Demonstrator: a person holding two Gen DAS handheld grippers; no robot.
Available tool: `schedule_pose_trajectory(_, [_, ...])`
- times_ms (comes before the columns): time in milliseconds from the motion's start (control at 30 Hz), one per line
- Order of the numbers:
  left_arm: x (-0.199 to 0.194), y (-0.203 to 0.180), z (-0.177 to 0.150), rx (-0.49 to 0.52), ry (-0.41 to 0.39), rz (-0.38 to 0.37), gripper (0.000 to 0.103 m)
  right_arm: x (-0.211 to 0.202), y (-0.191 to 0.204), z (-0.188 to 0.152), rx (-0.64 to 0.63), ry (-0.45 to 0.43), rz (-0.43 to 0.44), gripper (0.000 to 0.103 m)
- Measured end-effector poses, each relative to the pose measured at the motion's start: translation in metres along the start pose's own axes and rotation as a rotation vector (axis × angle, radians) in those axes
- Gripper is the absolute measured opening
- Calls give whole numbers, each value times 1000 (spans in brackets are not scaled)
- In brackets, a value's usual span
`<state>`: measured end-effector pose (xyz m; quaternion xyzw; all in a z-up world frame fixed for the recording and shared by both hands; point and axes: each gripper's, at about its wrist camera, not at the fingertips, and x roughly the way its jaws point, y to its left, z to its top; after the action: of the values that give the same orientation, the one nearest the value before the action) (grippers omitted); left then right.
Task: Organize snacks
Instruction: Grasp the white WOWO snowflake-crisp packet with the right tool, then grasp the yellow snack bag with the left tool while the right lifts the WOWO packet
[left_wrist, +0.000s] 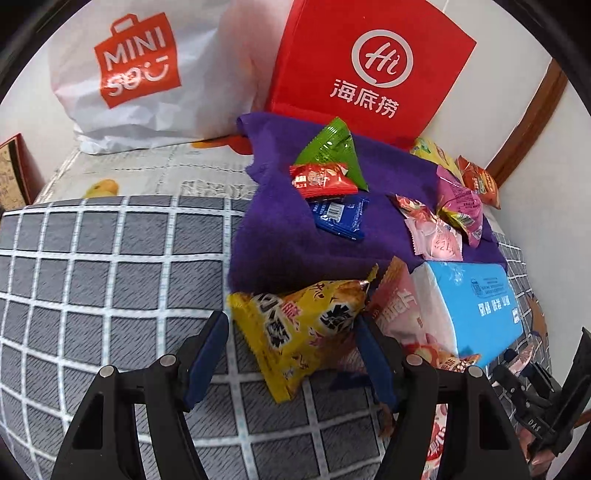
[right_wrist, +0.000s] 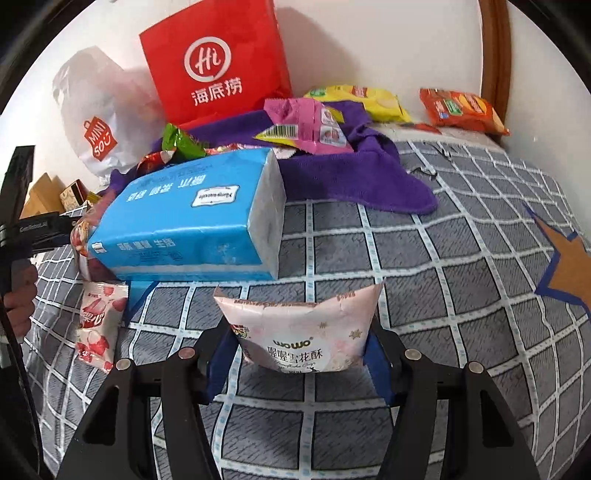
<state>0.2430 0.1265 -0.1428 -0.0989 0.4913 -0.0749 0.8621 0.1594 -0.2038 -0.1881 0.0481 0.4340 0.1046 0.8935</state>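
A grey checked bedspread (right_wrist: 461, 258) is spread beneath both grippers. A blue tissue pack (right_wrist: 192, 218) is seen ahead-left of the right gripper (right_wrist: 295, 354), which is clamped on a pink bag (right_wrist: 299, 332). The left gripper (left_wrist: 291, 347) is held apart around a yellow bag (left_wrist: 299, 328), just ahead.

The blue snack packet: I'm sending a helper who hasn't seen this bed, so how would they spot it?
Find the red bag standing against the wall, then the purple cloth spread in front of it. On that cloth, the blue packet lies flat just below a red packet and a green one. It is the only dark blue wrapper, with a white barcode label showing.
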Motion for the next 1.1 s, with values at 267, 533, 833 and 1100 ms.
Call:
schedule_pose_trajectory(267, [7, -3, 0, 6, -14, -29, 52, 4, 4, -1, -38, 2, -15, 65])
schedule_pose_trajectory(533, [-19, 0, -14, -12, -16, -36, 49, -1, 7, -4, -45, 5, -33, 63])
schedule_pose_trajectory(833, [-63, -5, -60, -1, 22, -30, 44, -31, 28, -16, -103, 14, 26, 63])
schedule_pose_trajectory(1100, [-78, -25, -103, 41, 53, -43, 43, -37, 36, -41, -147, 70, 71, 73])
